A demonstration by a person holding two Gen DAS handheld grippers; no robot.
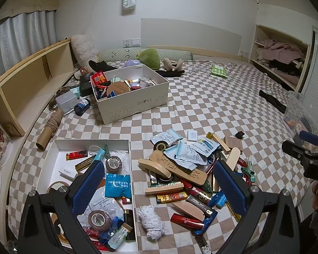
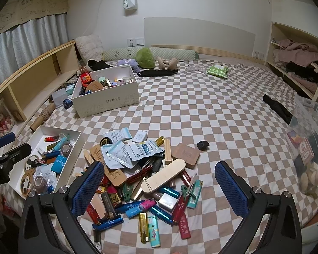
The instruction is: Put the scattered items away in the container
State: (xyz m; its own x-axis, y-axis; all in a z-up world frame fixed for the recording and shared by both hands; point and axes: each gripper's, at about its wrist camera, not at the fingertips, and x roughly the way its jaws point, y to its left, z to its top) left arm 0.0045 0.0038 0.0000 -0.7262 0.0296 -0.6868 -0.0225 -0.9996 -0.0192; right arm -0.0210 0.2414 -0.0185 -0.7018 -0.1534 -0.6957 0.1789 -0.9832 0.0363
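A heap of scattered small items point(image 1: 190, 169) point(image 2: 142, 175) lies on the checked bedsheet: lighters, wooden pieces, blue sachets, clips. To its left sits a shallow white tray point(image 1: 53, 154) point(image 2: 78, 135) holding tape rolls, packets and lighters. My left gripper point(image 1: 159, 188) hovers open over the tray's right wall and the heap's left side, nothing between its fingers. My right gripper point(image 2: 159, 188) hovers open above the heap, also holding nothing. A crumpled white wad point(image 1: 151, 222) lies beside the tray.
A white shoe box point(image 1: 135, 103) point(image 2: 108, 103) full of items stands farther back on the left. A clear plastic bin point(image 2: 307, 148) sits at the bed's right edge. Wooden shelves point(image 1: 31, 80) line the left side. Plush toys, pillows and a green tissue pack point(image 2: 218, 71) lie near the headboard.
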